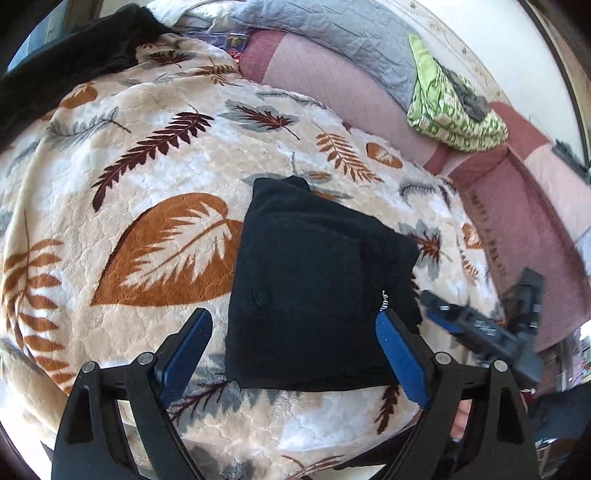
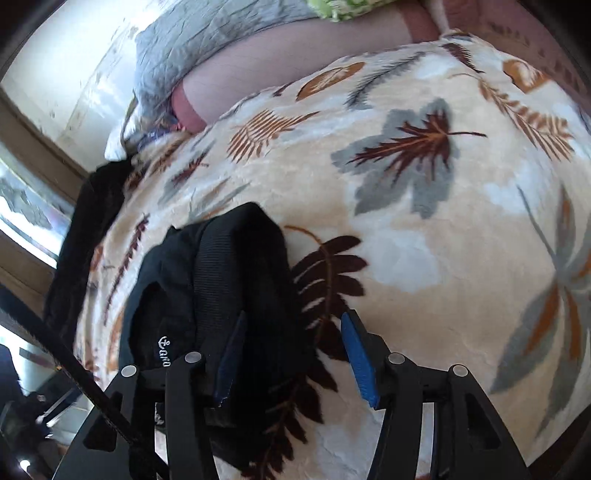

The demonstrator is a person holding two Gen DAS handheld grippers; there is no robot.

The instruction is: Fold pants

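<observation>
The black pants (image 1: 314, 280) lie folded into a compact rectangle on a leaf-patterned blanket (image 1: 147, 147). My left gripper (image 1: 295, 350) hovers over their near edge, open wide, with its blue pads (image 1: 188, 350) on either side and clear of the cloth. In the right wrist view the pants (image 2: 221, 277) lie bunched at the left, a small white logo showing. My right gripper (image 2: 295, 354) is open at their right edge: the left pad sits against the fabric and the right pad (image 2: 360, 358) stands free over the blanket. In the left wrist view the right gripper (image 1: 480, 306) appears blurred, just right of the pants.
Another black garment (image 1: 74, 55) lies at the blanket's far left. A grey quilt (image 1: 332, 29), a green patterned cloth (image 1: 450, 110) and a pink and maroon sheet (image 1: 517, 206) run along the back and right. A window frame (image 2: 33, 155) stands at the left.
</observation>
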